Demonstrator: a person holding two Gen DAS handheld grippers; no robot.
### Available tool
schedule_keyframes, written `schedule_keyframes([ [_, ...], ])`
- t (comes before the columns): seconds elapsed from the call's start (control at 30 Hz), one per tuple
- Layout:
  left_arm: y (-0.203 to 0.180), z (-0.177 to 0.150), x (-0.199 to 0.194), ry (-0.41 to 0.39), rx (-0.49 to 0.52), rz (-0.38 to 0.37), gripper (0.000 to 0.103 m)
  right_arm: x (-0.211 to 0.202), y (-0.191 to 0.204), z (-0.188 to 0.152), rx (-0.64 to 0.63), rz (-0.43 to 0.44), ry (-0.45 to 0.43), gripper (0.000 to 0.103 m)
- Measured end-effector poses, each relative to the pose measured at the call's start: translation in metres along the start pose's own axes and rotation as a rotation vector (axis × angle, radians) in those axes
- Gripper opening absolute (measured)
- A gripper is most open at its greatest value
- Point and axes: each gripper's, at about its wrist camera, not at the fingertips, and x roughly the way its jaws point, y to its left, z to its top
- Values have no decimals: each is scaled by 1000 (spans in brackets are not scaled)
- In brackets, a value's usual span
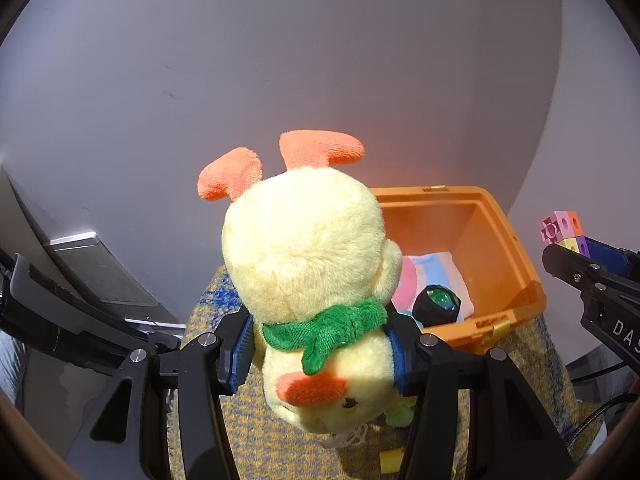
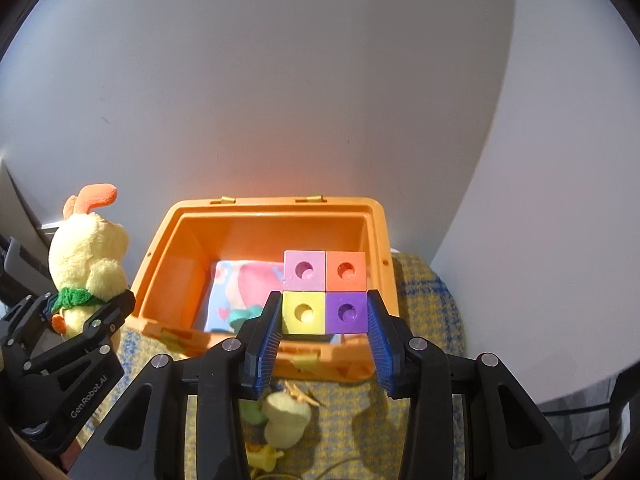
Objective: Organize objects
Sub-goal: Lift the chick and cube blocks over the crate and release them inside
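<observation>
A yellow plush duck (image 1: 308,264) with orange feet and a green scarf hangs upside down, gripped at the neck by my left gripper (image 1: 320,344), which is shut on it. The duck (image 2: 86,256) shows again at the left of the right wrist view. My right gripper (image 2: 324,316) is shut on a block of four joined cubes (image 2: 325,293), pink, orange, yellow and purple, held above the front of an open orange bin (image 2: 172,248). The bin (image 1: 504,240) holds a pastel cloth (image 2: 240,280) and a dark round object (image 1: 438,304).
The bin stands on a yellow and blue woven cloth (image 2: 424,292) over a round seat. Small yellow and green soft toys (image 2: 286,420) lie on the cloth in front of the bin. A grey wall rises behind. Dark equipment (image 1: 100,276) sits at the left.
</observation>
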Motion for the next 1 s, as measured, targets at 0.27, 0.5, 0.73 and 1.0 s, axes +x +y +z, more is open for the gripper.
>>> schedule_keyframes([
  [0.27,-2,20,38,25,20,-28,53,35,3,22,-22,-1,18,41],
  [0.5,-6,29,63,44,41,-46,53,70,2,26,-9,18,60,41],
  [0.73,-10,28,77,55,70,-50,75,86,7,27,-22,16,72,41],
  [1.0,3,29,73,45,28,4,100,77,7,30,-17,-26,28,83],
])
